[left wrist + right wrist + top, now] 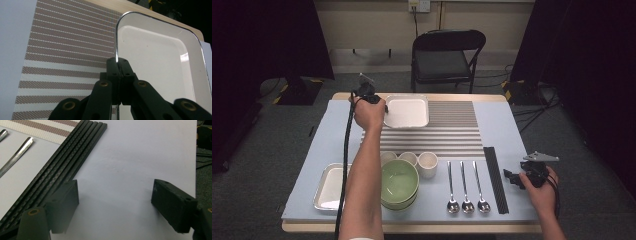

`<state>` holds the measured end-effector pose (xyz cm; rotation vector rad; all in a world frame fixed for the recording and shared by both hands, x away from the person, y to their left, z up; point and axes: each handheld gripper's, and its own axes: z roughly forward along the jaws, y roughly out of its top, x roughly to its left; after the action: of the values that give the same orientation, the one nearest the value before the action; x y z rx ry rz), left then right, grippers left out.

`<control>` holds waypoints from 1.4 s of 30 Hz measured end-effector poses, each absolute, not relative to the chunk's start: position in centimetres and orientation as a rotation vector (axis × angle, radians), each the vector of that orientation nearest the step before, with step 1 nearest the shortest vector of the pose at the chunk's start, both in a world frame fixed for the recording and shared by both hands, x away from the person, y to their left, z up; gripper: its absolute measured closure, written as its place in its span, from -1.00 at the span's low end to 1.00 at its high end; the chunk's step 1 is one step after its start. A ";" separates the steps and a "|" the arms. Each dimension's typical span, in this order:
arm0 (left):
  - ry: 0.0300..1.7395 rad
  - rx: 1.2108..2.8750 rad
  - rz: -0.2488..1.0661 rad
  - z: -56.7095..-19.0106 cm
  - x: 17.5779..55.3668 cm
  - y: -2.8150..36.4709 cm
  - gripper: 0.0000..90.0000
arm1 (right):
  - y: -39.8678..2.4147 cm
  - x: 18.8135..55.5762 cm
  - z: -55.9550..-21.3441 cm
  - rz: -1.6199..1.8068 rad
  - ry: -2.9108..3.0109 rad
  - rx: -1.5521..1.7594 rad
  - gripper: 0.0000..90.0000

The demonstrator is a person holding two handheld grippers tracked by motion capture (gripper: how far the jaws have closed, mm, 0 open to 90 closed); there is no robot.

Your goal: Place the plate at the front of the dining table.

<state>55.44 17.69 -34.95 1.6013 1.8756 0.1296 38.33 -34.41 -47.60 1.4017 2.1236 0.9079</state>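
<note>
Tongs first: your left tongs (117, 61) are clenched on the rim of the white tray (160, 65), the jaws pinched together over the thin chrome edge at the middle of one side. That tray sits at the far end of the striped mat (452, 135), near the back edge of the counter (312, 165).

Judging by its look, the tray is sheet metal: stiff, fairly light, with a smooth, slick rim. A one-sided pinch will probably let it droop or swivel when lifted, so keep it low or slide it, and keep the bite deep enough that the lip cannot slip out. The grip you have, mid-side on the rim, is a sensible place to hold.

Your right tongs (115, 202) are released, jaws standing wide apart over bare counter with nothing between them, just beside the black chopsticks (62, 167).

Farther out, three spoons (467, 187) lie left of the chopsticks, then small cups (427, 164), a green bowl (399, 182) and a second tray (329, 187) near you.
</note>
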 end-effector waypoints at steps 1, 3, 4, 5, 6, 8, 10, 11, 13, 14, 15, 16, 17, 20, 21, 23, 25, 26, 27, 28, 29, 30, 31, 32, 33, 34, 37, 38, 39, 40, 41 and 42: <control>1.877 1.603 0.128 -35.0 55.5 17.6 0.98 | -34.4 38.3 -47.6 0.908 2.124 1.402 -0.53; 1.880 1.602 0.127 -35.0 55.5 17.5 0.98 | -34.4 38.3 -47.6 0.908 2.124 1.401 -0.53; 1.880 1.600 0.130 -35.0 55.5 17.5 0.98 | -34.4 38.3 -47.6 0.908 2.124 1.402 -0.53; 1.878 1.598 0.131 -35.1 55.6 17.4 0.98 | -34.4 38.3 -47.6 0.908 2.124 1.402 -0.53; 1.878 1.595 0.130 -35.1 55.6 17.4 0.98 | -34.4 38.3 -47.6 0.908 2.124 1.402 -0.53; 1.877 1.600 0.126 -35.1 55.6 17.4 0.98 | -34.4 38.3 -47.6 0.909 2.124 1.402 -0.53; 1.880 1.601 0.131 -35.1 55.6 17.4 0.98 | -34.4 38.3 -47.6 0.908 2.124 1.401 -0.53; 1.884 1.602 0.134 -35.1 55.6 17.3 0.98 | -34.4 38.3 -47.6 0.908 2.124 1.402 -0.53; 1.883 1.605 0.135 -35.2 55.6 17.3 0.98 | -34.4 38.3 -47.6 0.908 2.124 1.402 -0.53; 1.882 1.604 0.132 -35.2 55.7 17.3 0.98 | -34.4 38.3 -47.6 0.908 2.124 1.401 -0.53; 1.887 1.604 0.139 -35.2 55.7 17.2 0.98 | -34.4 38.3 -47.6 0.908 2.124 1.402 -0.53; 1.883 1.609 0.136 -35.3 55.7 17.2 0.98 | -34.4 38.3 -47.6 0.908 2.124 1.402 -0.53; 1.885 1.605 0.134 -35.3 55.7 17.1 0.98 | -34.4 38.3 -47.6 0.908 2.124 1.401 -0.53; 1.881 1.603 0.133 -35.3 55.7 17.0 0.98 | -34.4 38.3 -47.6 0.907 2.124 1.401 -0.53; 1.879 1.605 0.133 -35.4 55.7 17.0 0.98 | -34.4 38.3 -47.6 0.908 2.124 1.402 -0.53; 1.879 1.608 0.137 -35.4 55.7 16.9 0.98 | -34.4 38.3 -47.6 0.907 2.124 1.401 -0.53; 1.877 1.609 0.132 -35.5 55.8 16.8 0.98 | -34.4 38.3 -47.6 0.907 2.123 1.401 -0.53; 1.879 1.605 0.136 -35.6 55.8 16.7 0.98 | -34.4 38.3 -47.6 0.907 2.124 1.401 -0.53; 1.881 1.601 0.135 -35.6 55.8 16.7 0.98 | -34.4 38.3 -47.6 0.907 2.124 1.401 -0.53; 1.882 1.601 0.137 -35.7 55.8 16.7 0.98 | -34.4 38.3 -47.6 0.908 2.124 1.401 -0.53; 1.878 1.607 0.134 -35.7 55.8 16.7 0.98 | -34.4 38.3 -47.6 0.908 2.123 1.401 -0.53; 1.880 1.604 0.133 -35.8 55.9 16.7 0.98 | -34.4 38.3 -47.6 0.908 2.124 1.401 -0.53; 1.885 1.601 0.135 -35.8 55.9 16.7 0.98 | -34.4 38.3 -47.6 0.908 2.123 1.401 -0.53; 1.884 1.600 0.132 -35.8 55.9 16.7 0.98 | -34.4 38.3 -47.6 0.908 2.124 1.401 -0.53; 1.889 1.599 0.138 -35.9 55.9 16.7 0.98 | -34.4 38.3 -47.6 0.908 2.124 1.402 -0.53; 1.888 1.606 0.135 -35.9 55.9 16.7 0.98 | -34.4 38.3 -47.6 0.908 2.124 1.402 -0.53; 1.890 1.605 0.139 -36.1 56.0 16.6 0.98 | -34.4 38.3 -47.6 0.908 2.124 1.402 -0.53; 1.886 1.611 0.136 -36.1 56.0 16.6 0.98 | -34.4 38.3 -47.6 0.908 2.124 1.402 -0.53; 1.886 1.610 0.134 -36.1 56.0 16.6 0.98 | -34.4 38.3 -47.6 0.908 2.124 1.403 -0.53; 1.887 1.609 0.132 -36.1 56.0 16.5 0.98 | -34.4 38.3 -47.6 0.908 2.124 1.403 -0.53; 1.889 1.609 0.136 -36.2 56.1 16.5 0.98 | -34.4 38.3 -47.6 0.908 2.124 1.402 -0.53; 1.890 1.611 0.135 -36.2 56.1 16.5 0.98 | -34.4 38.3 -47.6 0.908 2.124 1.402 -0.53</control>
<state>56.07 16.49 -36.21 1.6113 1.8895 0.1352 38.33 -34.41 -47.59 1.4024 2.1239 0.9083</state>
